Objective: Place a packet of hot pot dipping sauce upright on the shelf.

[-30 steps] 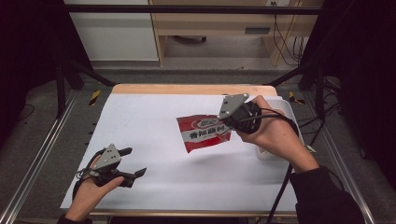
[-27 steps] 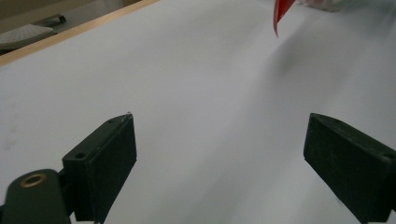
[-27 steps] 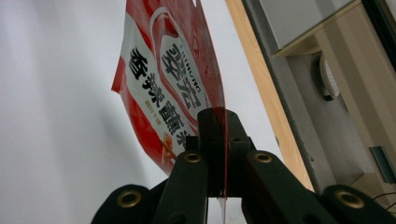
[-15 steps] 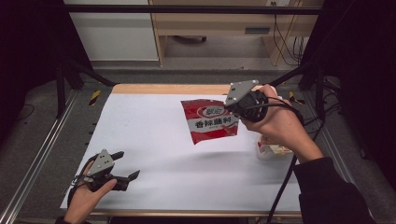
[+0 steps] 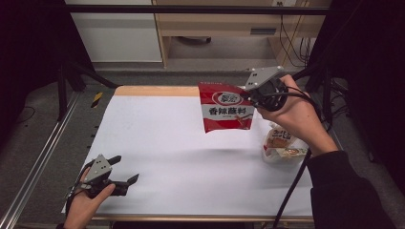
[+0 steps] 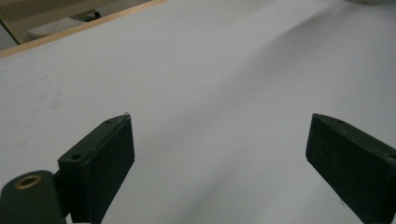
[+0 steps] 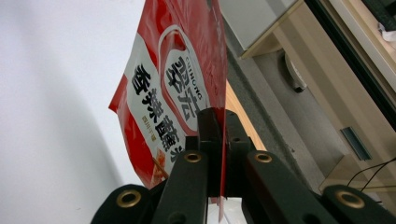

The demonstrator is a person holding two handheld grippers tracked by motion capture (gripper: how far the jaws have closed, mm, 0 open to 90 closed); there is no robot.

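Observation:
A red and white snack packet (image 5: 226,109) with black lettering hangs in the air above the far right part of the white table (image 5: 162,143). My right gripper (image 5: 247,97) is shut on the packet's right edge and holds it upright. In the right gripper view the packet (image 7: 173,93) is pinched between the two black jaws of that gripper (image 7: 217,122). My left gripper (image 5: 125,170) rests low at the table's near left corner, jaws wide apart with nothing between them. The left gripper view has its gripper (image 6: 219,149) spread over bare white table (image 6: 210,70).
A second, pale wrapped food packet (image 5: 282,142) lies on the table at the right, beside my right forearm. A wooden strip (image 5: 157,90) edges the table's far side. Metal rails run along the left, and a wooden shelf unit (image 5: 224,28) stands beyond the table.
The right gripper has lifted the red packet off the table and carried it up and toward the far right. The left gripper has drawn back toward the near left corner.

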